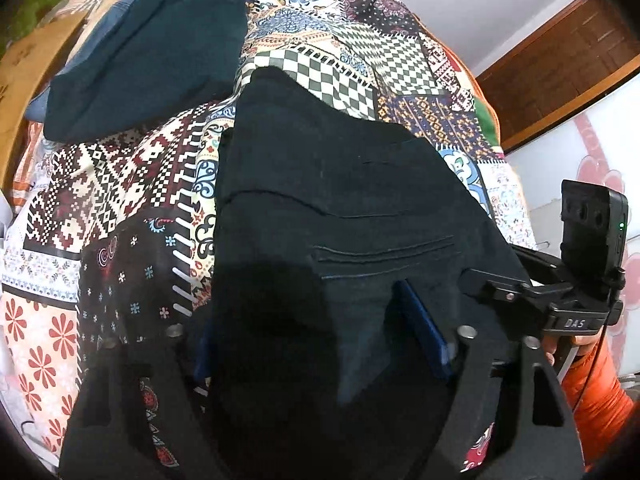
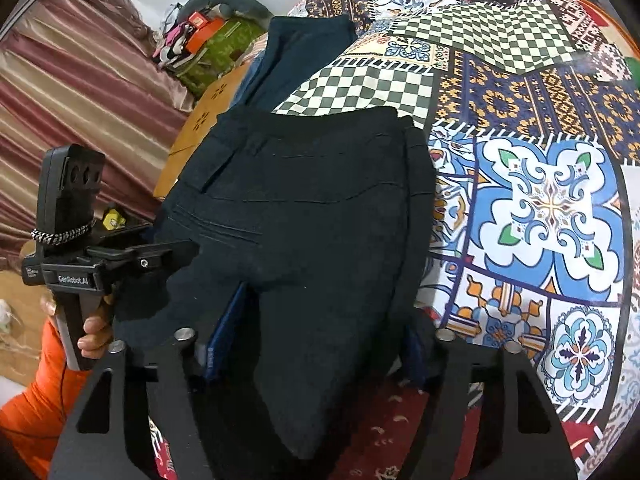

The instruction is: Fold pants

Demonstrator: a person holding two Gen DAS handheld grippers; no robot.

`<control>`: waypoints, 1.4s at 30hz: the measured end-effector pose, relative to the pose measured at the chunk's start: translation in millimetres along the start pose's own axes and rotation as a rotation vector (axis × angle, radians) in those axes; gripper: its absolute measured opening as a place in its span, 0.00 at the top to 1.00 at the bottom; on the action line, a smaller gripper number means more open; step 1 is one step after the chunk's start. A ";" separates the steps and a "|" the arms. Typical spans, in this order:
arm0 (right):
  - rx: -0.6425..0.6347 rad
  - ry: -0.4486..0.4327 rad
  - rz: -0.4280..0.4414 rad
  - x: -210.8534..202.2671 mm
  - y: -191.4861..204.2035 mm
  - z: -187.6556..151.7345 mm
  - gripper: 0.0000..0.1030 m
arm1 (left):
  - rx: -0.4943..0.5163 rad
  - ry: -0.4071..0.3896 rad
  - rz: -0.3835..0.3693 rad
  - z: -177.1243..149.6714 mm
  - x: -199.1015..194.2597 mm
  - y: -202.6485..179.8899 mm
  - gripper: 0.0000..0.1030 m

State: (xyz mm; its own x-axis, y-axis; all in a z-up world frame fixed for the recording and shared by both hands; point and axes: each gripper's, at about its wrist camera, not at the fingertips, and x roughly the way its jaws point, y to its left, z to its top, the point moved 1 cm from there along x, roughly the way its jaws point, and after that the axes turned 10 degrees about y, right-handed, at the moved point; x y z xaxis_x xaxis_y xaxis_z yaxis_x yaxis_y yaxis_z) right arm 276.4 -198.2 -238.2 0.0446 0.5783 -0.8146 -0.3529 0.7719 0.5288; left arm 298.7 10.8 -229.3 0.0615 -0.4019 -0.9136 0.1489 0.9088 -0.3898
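Note:
Black pants [image 1: 328, 200] lie folded on a patterned bedspread [image 1: 120, 184]; they also show in the right wrist view [image 2: 304, 208]. My left gripper [image 1: 316, 340] has its blue-padded fingers [image 1: 424, 332] spread wide, with the near edge of the pants bunched between them. My right gripper [image 2: 316, 344] also has its blue pads [image 2: 224, 328] wide apart around the near edge of the pants. The right gripper appears at the right in the left wrist view [image 1: 560, 296], and the left gripper at the left in the right wrist view [image 2: 120, 264].
A dark teal folded garment [image 1: 148, 48] lies on blue jeans at the far left of the bed; it also shows in the right wrist view [image 2: 304, 56]. A wooden headboard [image 2: 200, 128], a striped curtain [image 2: 80, 92] and cluttered boxes [image 2: 216, 40] lie beyond. A brown door [image 1: 560, 64] is far right.

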 end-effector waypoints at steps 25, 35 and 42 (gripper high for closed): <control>-0.253 -0.302 -0.101 -73.5 102.3 86.2 0.80 | 0.087 -0.457 0.165 41.8 -173.4 -3.7 0.73; -0.298 -0.372 -0.104 -55.2 125.4 163.6 0.80 | 0.068 -0.539 0.215 112.6 -186.9 53.4 0.73; -0.253 -0.341 -0.092 -0.6 108.1 215.9 0.80 | 0.020 -0.508 0.284 166.6 -141.9 106.0 0.73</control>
State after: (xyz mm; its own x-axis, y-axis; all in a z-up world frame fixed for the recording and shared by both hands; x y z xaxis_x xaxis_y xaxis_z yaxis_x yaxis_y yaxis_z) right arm 439.9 -58.1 -129.1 0.3776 0.5971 -0.7077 -0.5495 0.7597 0.3478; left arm 470.2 145.6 -121.7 0.5670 -0.1509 -0.8098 0.0757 0.9885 -0.1312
